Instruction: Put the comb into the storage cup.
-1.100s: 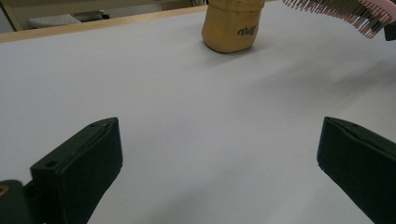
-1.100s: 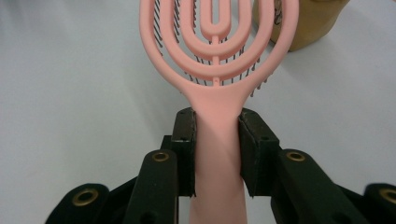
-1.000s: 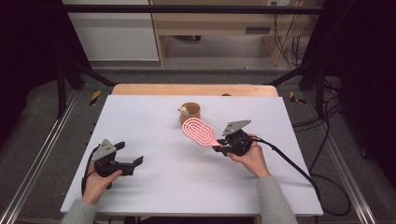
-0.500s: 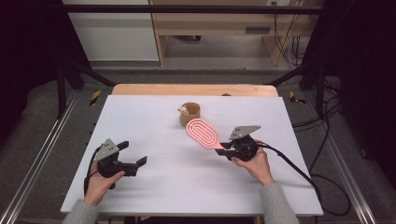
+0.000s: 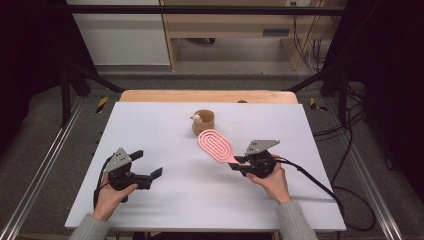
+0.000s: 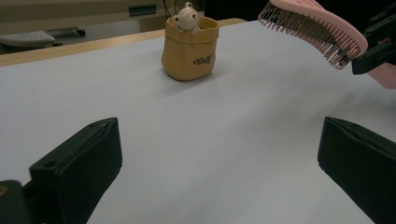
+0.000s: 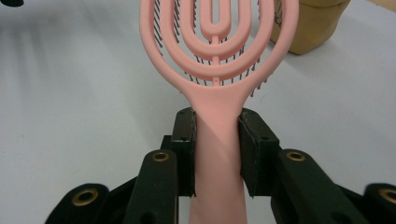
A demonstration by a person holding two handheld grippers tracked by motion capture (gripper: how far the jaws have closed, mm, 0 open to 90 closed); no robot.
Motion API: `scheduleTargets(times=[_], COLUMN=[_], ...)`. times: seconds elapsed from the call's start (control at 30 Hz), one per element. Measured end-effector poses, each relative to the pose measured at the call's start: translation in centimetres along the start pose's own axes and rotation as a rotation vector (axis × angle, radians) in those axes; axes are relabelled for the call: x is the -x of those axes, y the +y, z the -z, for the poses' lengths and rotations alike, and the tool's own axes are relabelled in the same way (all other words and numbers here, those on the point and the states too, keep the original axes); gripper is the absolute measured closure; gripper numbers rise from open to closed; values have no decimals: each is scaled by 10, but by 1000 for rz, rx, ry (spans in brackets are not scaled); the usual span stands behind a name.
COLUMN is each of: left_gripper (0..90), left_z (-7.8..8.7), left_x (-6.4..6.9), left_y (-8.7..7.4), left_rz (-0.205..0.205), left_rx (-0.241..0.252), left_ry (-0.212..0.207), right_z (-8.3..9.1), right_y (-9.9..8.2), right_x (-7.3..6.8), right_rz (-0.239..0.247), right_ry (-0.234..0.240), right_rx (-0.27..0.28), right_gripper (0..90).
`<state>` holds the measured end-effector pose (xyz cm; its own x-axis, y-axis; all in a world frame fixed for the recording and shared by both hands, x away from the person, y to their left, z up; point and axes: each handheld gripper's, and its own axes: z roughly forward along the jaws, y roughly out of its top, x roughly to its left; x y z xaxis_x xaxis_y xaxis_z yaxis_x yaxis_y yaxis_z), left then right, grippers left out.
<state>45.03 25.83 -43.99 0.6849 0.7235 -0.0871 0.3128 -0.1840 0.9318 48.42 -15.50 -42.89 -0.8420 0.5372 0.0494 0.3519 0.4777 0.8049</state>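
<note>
A pink vented hairbrush [image 5: 216, 145] is held above the white table, bristles down, by its handle [image 7: 217, 154]. My right gripper [image 5: 239, 162] is shut on that handle, both pads pressing its sides, and its head points toward the tan sack-shaped pot [image 5: 203, 122] with a small figure on its rim. In the left gripper view the brush [image 6: 312, 29] hangs at the upper right and the pot [image 6: 189, 46] stands ahead. My left gripper [image 5: 148, 170] sits at the table's front left, open, nothing between its jaws.
The white table [image 5: 150, 130] has a wooden strip [image 5: 207, 96] along its far edge. Black frame rails run along both sides, and a cable [image 5: 320, 182] trails from the right gripper across the table's right part.
The right gripper has carried the brush a little to the right and nearer, away from the pot. The left gripper has drifted slightly right.
</note>
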Motion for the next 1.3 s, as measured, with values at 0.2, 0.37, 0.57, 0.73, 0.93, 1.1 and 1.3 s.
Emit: scheduleTargets(times=[0.2,0.37,0.57,0.73,0.93,1.1,1.3], left_gripper=[0,0,0,0,0,0,0], left_z=[-3,-7,-12,-18,-23,-27,-32], left_x=[5,8,13,18,21,24,28], left_y=[4,7,12,15,17,19,22], left_rz=[6,17,24,25,35,45,49], left_rx=[10,16,20,20,21,24,27], left_ry=[-18,-29,-50,-66,-82,-97,-116], right_z=[-1,0,1,2,3,5,4], right_y=[-1,-1,-1,-1,1,1,2], right_x=[-3,-5,-7,-8,-10,-11,-12], right_rz=[4,1,2,4,6,7,6], right_ry=[7,14,17,16,19,25,25], right_rx=[19,24,33,43,56,64,66], right_gripper=[700,700,700,700,700,700,700])
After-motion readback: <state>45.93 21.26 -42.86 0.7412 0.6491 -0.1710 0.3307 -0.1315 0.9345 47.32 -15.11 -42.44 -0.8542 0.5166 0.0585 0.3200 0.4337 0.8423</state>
